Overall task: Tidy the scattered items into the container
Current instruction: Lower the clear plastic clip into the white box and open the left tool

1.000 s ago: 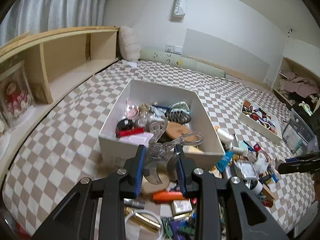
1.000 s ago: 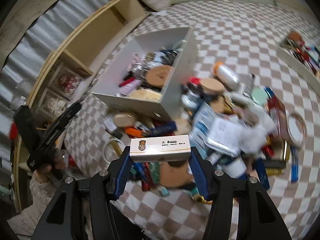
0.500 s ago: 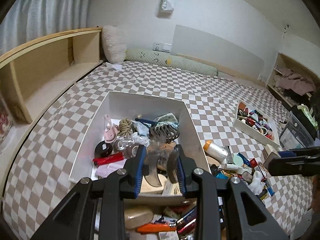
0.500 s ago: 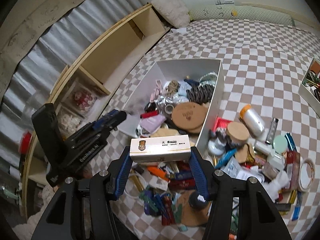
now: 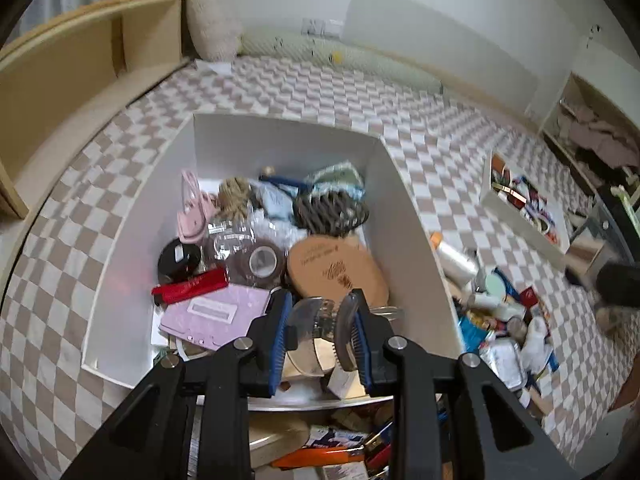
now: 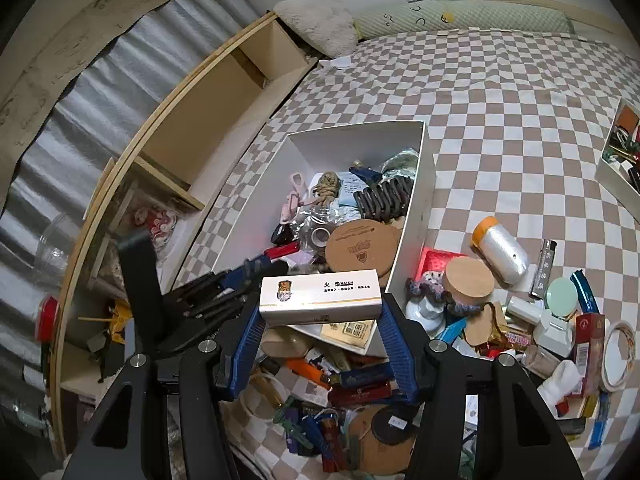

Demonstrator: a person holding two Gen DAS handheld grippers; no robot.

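White container [image 5: 404,216] sits on the checkered bedspread [image 5: 328,92], open top, already well filled: cork disc [image 5: 336,268], red lighter [image 5: 190,286], pink card [image 5: 218,312], tape roll [image 5: 262,260], dark claw hair clip [image 5: 330,210], pink clip [image 5: 192,210], knotted rope [image 5: 234,196].

Left gripper [image 5: 320,330] hangs over the near end of the container, jaws narrowed on a clear plastic scissor-like tool [image 5: 310,318]; the tool is clamped between the blue pads [image 5: 280,332], above the contents. Whether it touches anything below cannot be told.

Right gripper [image 6: 320,320] holds a white matchbox [image 6: 320,298] crosswise, one blue pad at each end. The box is gold-trimmed, printed face toward the camera. It sits in front of the container's near corner in the right wrist view; height above the pile not determinable. The left gripper's black body [image 6: 208,292] shows just left of it.

Scattered items lie outside the container on its right side and near end: orange-capped white bottle [image 6: 500,250], cork-lidded jar [image 6: 470,284], mint round lid [image 6: 562,296], red box [image 6: 588,340], white tape ring [image 6: 618,354], blue pen [image 6: 582,292], orange cutter [image 6: 306,368], dark round disc [image 6: 394,422].

A second white tray [image 5: 520,208] of small items rests farther right on the bedspread, well apart. Wooden shelf [image 5: 80,68] runs along the left edge.
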